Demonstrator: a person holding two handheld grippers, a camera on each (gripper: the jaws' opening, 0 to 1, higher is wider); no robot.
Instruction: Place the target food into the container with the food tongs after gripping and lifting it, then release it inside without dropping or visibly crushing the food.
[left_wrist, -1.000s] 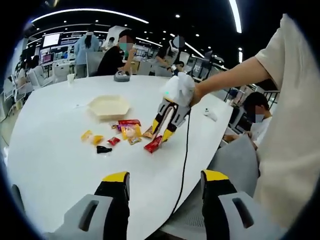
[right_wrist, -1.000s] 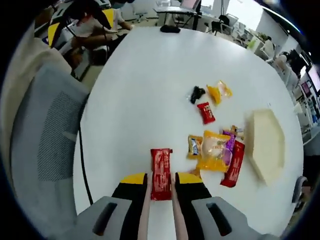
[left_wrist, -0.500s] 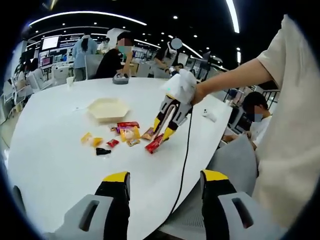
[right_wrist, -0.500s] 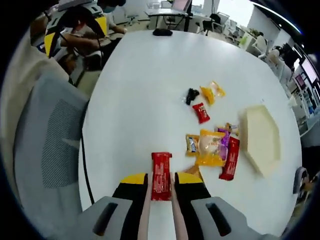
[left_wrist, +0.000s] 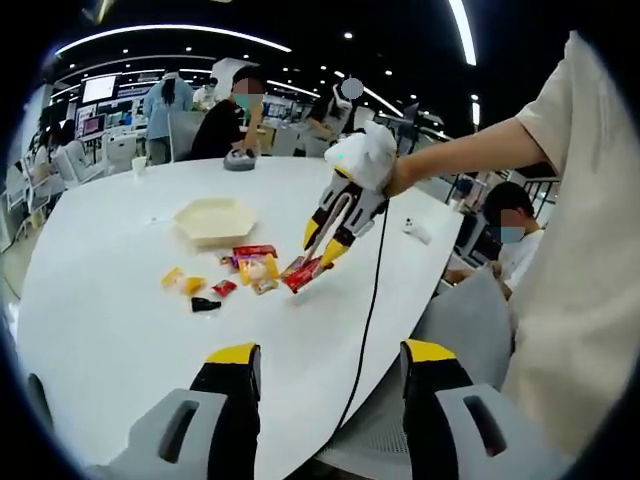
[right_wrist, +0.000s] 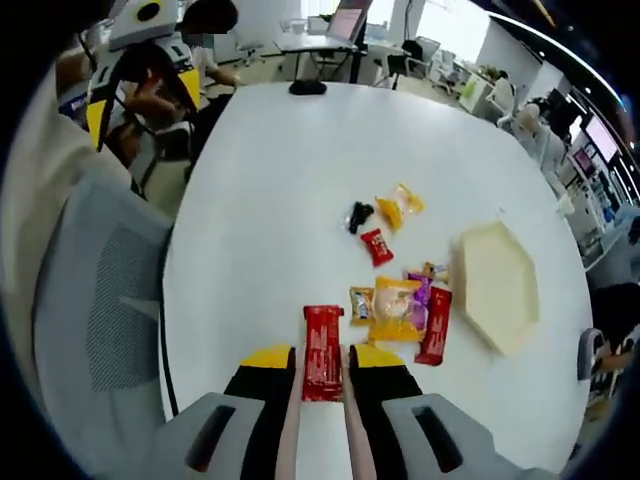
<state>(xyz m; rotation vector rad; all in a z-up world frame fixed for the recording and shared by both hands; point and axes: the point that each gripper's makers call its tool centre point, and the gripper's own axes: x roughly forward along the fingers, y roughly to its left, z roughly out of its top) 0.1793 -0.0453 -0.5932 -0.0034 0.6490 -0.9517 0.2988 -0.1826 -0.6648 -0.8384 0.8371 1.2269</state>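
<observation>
1. I am holding the red snack packet (right_wrist: 323, 351) pinched between the two jaws of the right gripper (right_wrist: 322, 372); in the left gripper view the same packet (left_wrist: 304, 273) is hanging from that gripper (left_wrist: 321, 250), tilted, with its lower end clear of the table (left_wrist: 120, 330).
2. Change: a second ago the packet's tip was touching the table top; it is now riding above it. In the right gripper view the snack pile looks smaller, so I judge that I am lifting.
3. Meaning: grip and lift appear done, and the packet shows no visible crushing. Carrying and releasing are not yet done.
4. The cream hexagonal dish (right_wrist: 495, 287), my container, is sitting toward the table's far edge beyond the loose snacks (right_wrist: 398, 308), well apart from the held packet.
5. My left gripper (left_wrist: 325, 355) is idling over the table's near edge, jaws spread wide and holding nothing.
6. Next, I judge, comes a level carry over the pile to the dish.
</observation>
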